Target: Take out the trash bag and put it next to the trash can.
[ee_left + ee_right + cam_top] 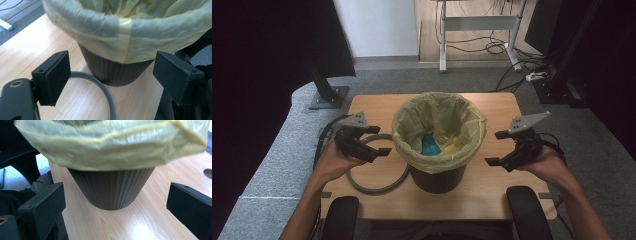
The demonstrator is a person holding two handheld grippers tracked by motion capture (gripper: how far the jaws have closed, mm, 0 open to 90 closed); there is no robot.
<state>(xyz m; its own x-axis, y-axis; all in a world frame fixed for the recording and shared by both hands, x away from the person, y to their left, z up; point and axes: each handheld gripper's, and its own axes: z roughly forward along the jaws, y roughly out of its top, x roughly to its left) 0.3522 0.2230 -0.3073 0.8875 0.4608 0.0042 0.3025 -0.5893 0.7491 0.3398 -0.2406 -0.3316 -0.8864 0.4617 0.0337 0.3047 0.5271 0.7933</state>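
Observation:
A dark ribbed waste bin (439,176) (117,72) (111,188) stands in the middle of the wooden table (492,195). A yellow bag (439,127) (130,37) (110,147) lines it and folds over the rim. Something blue (430,145) lies inside. A grey ring (377,187) (106,92) lies on the table at the bin's left, touching its base. My left gripper (377,140) (112,80) is open, left of the bin, above the ring. My right gripper (498,148) (115,212) is open, right of the bin. Both point at the bin with nothing between the jaws.
Two black armrests (341,217) (528,212) flank the table's near edge. A black stand base (329,96) sits on the grey carpet at the back left. A white desk frame (479,30) with cables and a power strip (537,76) is behind.

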